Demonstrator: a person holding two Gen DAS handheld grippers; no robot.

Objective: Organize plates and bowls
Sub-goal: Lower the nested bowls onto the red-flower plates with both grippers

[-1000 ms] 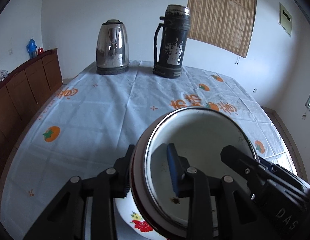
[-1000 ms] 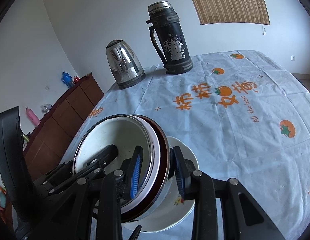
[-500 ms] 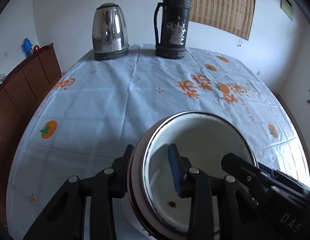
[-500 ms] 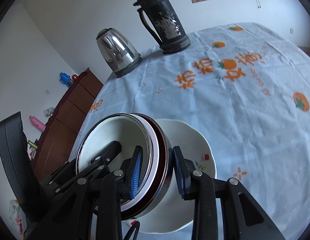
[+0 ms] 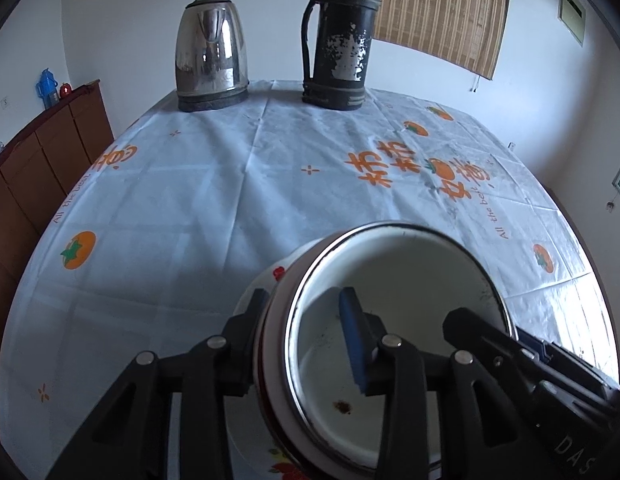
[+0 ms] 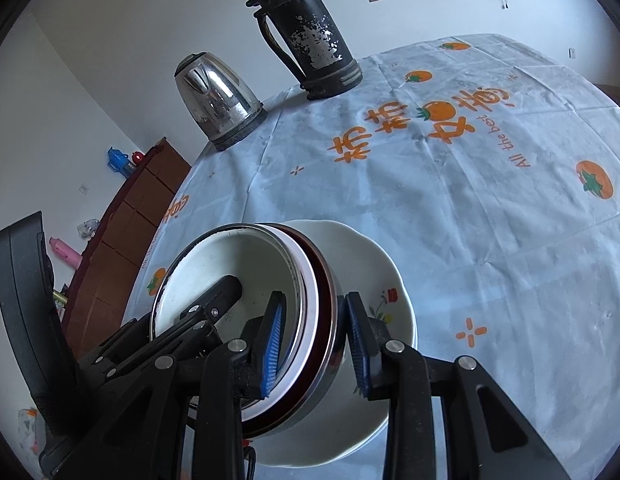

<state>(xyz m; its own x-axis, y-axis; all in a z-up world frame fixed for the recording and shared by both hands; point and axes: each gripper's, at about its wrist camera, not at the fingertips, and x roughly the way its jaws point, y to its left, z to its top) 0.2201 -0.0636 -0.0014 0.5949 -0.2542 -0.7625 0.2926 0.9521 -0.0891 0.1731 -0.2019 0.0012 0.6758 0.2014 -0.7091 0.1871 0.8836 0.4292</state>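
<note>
A table under a pale blue cloth printed with orange persimmons and lettering (image 5: 214, 184) fills both views. At its far end a worn black vacuum flask with a side handle (image 5: 338, 36) stands beside a shiny steel electric kettle (image 5: 210, 52). Near the front edge sits a white scalloped plate with a red flower print (image 6: 374, 280); inside it rests a white enamel bowl with a dark red outer wall and metal rim (image 5: 390, 320), tilted. The left gripper (image 5: 302, 336) straddles the bowl's left wall and its jaws are opening – the blue pad inside stands off the enamel. The right gripper (image 6: 314, 340) straddles the right wall – whether its pads press, I cannot tell.
</note>
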